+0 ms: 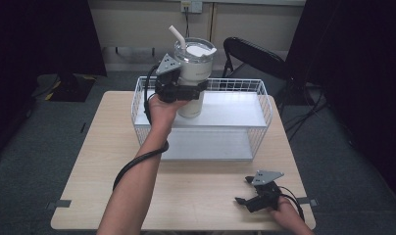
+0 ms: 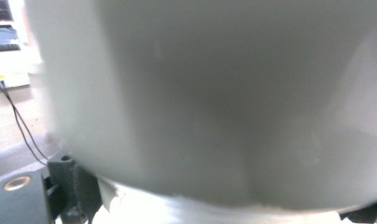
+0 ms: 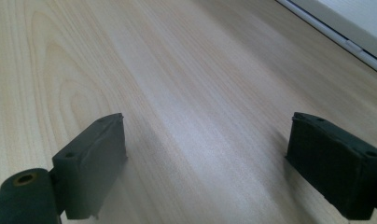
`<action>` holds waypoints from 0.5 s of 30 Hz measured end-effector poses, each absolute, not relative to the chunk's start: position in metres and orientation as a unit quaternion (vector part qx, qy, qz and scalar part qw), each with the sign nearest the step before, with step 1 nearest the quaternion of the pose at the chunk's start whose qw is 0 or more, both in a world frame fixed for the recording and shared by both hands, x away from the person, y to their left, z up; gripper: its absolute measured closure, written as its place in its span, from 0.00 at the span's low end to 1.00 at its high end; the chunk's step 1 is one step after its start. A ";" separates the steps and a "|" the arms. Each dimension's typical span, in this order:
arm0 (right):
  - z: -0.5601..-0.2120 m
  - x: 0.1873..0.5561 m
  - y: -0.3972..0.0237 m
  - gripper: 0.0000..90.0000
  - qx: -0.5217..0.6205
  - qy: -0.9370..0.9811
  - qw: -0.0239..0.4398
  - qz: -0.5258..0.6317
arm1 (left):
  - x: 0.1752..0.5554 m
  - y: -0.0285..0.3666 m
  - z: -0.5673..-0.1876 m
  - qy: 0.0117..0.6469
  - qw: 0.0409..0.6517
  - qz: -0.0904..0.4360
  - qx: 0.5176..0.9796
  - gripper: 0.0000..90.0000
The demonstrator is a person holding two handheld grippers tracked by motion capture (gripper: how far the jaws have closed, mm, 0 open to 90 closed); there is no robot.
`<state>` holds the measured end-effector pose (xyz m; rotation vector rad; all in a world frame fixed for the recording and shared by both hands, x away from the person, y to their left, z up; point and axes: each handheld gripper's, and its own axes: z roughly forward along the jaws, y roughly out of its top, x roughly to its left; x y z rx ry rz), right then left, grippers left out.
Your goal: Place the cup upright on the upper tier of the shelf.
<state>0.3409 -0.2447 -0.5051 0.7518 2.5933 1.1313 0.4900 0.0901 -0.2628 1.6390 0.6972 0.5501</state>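
A white tumbler (image 1: 193,68) with a clear lid and a white straw (image 1: 177,36) is held up above the upper shelf of a white wire rack (image 1: 202,119). My left gripper (image 1: 190,89) is shut on the tumbler's body, about halfway down its side. In the left gripper view the tumbler's pale wall (image 2: 214,98) is pressed close to the camera and blurred. My right gripper (image 1: 244,191) rests low on the wooden table (image 1: 196,188) near its front right corner, jaws wide apart with bare wood between them (image 3: 205,140).
The wire rack has two flat white shelves and stands at the back middle of the table. A black folding chair (image 1: 255,56) stands behind the table's right side. Dark curtains hang at both sides. A cable (image 1: 137,159) trails along the left forearm.
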 end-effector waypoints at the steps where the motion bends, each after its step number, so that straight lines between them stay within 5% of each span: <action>1: -0.505 0.341 -0.245 0.12 0.255 0.881 0.107 0.384 | 0.490 0.092 -0.263 0.304 0.596 0.232 0.706 0.11; 15: -0.505 0.341 -0.245 0.12 0.255 0.881 0.107 0.384 | 0.485 0.098 -0.265 0.298 0.597 0.233 0.708 0.11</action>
